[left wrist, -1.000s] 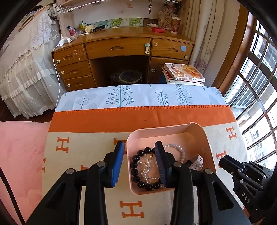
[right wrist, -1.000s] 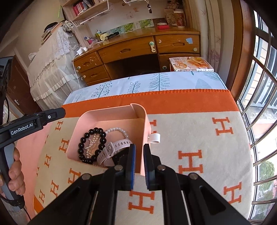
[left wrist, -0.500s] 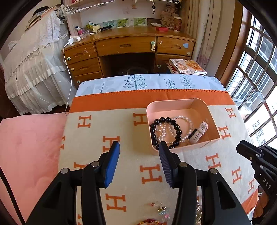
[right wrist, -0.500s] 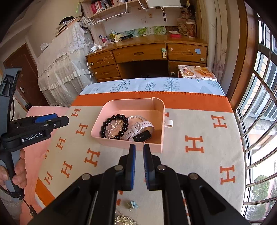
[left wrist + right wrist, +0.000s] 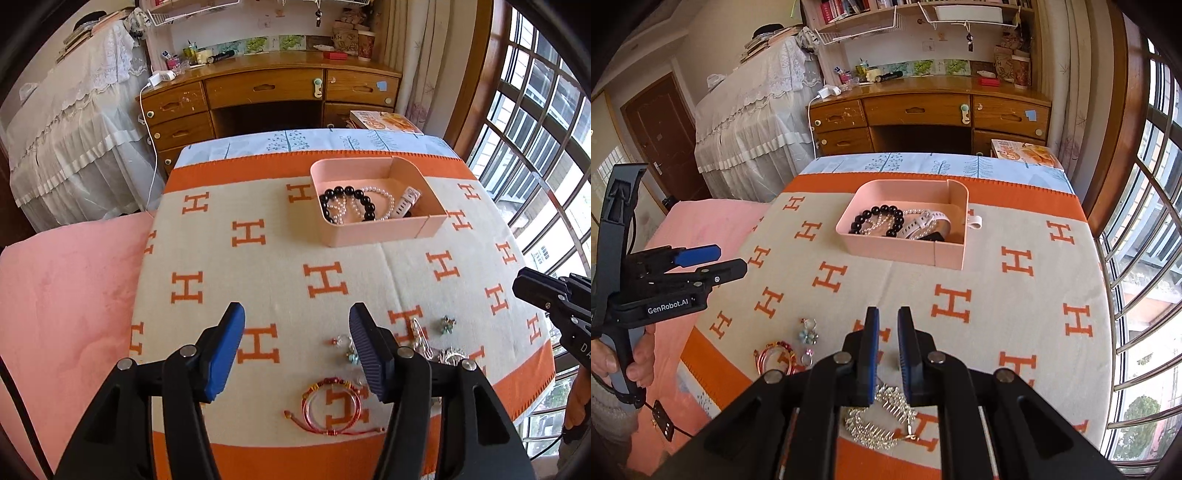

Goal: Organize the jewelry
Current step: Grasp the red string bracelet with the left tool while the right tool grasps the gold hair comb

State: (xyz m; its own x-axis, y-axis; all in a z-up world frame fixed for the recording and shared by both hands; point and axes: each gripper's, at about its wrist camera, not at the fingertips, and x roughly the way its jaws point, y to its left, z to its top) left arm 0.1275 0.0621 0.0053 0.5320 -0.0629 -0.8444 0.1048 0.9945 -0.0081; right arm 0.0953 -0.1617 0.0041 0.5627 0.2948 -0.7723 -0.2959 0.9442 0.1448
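1. Since a second ago I have pulled both grippers back from the pink tray (image 5: 384,236); it now sits well ahead of them, and the loose jewelry at the near edge has come into view

2. The tray already holds a black bead bracelet (image 5: 347,203), a pearl strand (image 5: 380,194) and a white watch (image 5: 923,221), gathered there as the sorted pile

3. Still out on the orange-and-cream blanket (image 5: 258,280): a red cord bracelet (image 5: 332,406), small charms (image 5: 447,325) and a rhinestone comb (image 5: 882,413), so I judge the task only part done

4. My left gripper (image 5: 295,350) has just been opening; its jaws stand apart with nothing between them, hovering just above the red cord bracelet, likely readied for it

5. My right gripper (image 5: 888,354) has just begun to part, a narrow empty gap, over the comb

6. The far desk (image 5: 931,110) plays no part
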